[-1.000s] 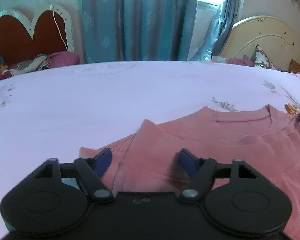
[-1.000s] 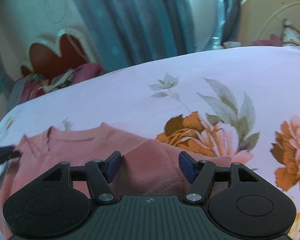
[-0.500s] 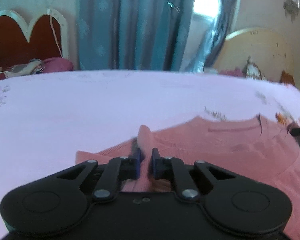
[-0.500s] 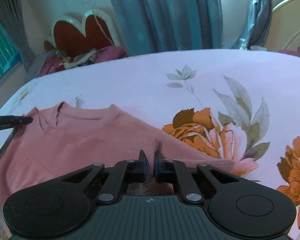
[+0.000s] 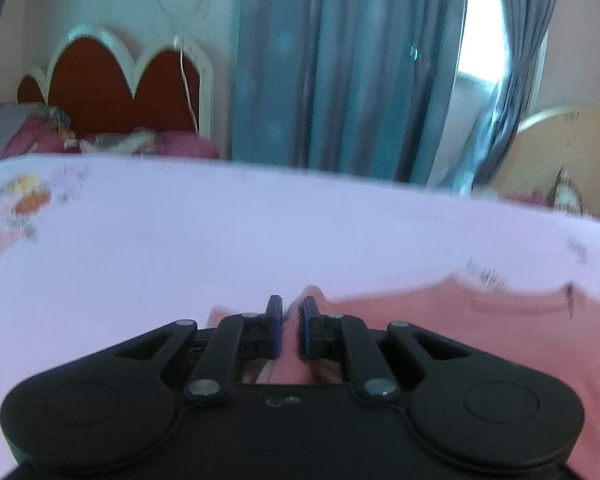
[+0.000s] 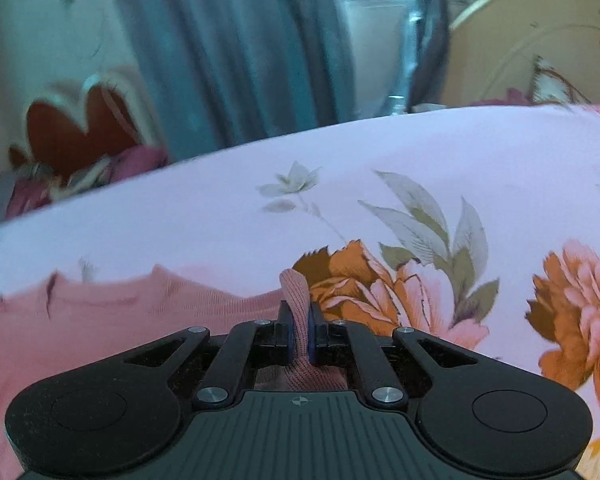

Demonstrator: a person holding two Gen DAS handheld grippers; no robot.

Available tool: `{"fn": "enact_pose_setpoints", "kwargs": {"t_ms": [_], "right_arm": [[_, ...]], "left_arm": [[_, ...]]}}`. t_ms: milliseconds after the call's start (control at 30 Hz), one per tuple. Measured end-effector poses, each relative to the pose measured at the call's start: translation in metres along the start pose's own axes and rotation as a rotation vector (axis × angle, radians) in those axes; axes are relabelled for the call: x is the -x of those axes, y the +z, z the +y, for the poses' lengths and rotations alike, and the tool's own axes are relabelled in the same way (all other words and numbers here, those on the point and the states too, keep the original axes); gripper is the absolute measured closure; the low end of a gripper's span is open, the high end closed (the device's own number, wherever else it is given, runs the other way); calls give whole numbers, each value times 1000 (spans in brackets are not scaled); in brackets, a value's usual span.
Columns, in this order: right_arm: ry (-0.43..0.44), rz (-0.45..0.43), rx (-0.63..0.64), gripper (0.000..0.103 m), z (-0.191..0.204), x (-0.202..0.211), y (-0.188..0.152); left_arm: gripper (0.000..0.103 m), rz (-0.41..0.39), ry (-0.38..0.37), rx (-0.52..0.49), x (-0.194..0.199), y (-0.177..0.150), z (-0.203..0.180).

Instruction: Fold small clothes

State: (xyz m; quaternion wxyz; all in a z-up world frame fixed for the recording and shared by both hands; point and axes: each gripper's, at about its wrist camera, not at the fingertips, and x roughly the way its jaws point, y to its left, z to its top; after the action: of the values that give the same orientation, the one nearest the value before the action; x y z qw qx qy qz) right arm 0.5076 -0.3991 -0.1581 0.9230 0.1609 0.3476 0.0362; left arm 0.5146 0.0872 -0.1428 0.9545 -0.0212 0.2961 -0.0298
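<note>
With both grippers clenched on cloth, the step in hand looks like the lift that starts a fold. The pink top (image 5: 440, 340) lies flat on the bed (image 5: 220, 240), near the front edge of both views, its neckline toward the far side. The left gripper (image 5: 289, 328) has its blue fingers (image 5: 275, 326) pinched on a small ridge of fabric at the garment's left part; the view is blurred, so which seam or corner this is I cannot tell. The right gripper (image 6: 299, 336) grasps the pink top (image 6: 120, 320) at its right part, and a narrow tongue of ribbed knit stands up between and beyond its fingers (image 6: 286, 336), just in front of an orange flower print (image 6: 340, 276) on the sheet.

To do this well, I judge that both hands should rise together and evenly, so the held edge stays straight and the cloth between them stays lightly taut rather than sagging. The bite on each side looks shallow, so a slow lift is safer than a quick one; a jerk could pull the knit out of the fingers. Carrying the edge over toward the far part and laying it down flat, before letting go, should give a clean crease.
</note>
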Motion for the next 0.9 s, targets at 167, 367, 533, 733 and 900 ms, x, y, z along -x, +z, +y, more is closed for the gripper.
{"fn": "enact_pose_setpoints", "kwargs": {"t_ms": [167,367,533,733,900], "right_arm": [[-98,18,73,97,9,-19,-7],[-42,24,66,96,9,-1,-2],[-33,31,63,96,5,32,-7],[-65,34,106,34,6,52,-23],[-61,114,170,71,17,39,-34]], "left_arm": [[93,74,74,-66,-26,-6,-5],[74,50,50,-115,-10,-5,-13],[33,15,19,-83,22,-4,-1],[33,67,-17,-155,37,-20,-8],[53,148,8,-206,20,-41,-14]]}}
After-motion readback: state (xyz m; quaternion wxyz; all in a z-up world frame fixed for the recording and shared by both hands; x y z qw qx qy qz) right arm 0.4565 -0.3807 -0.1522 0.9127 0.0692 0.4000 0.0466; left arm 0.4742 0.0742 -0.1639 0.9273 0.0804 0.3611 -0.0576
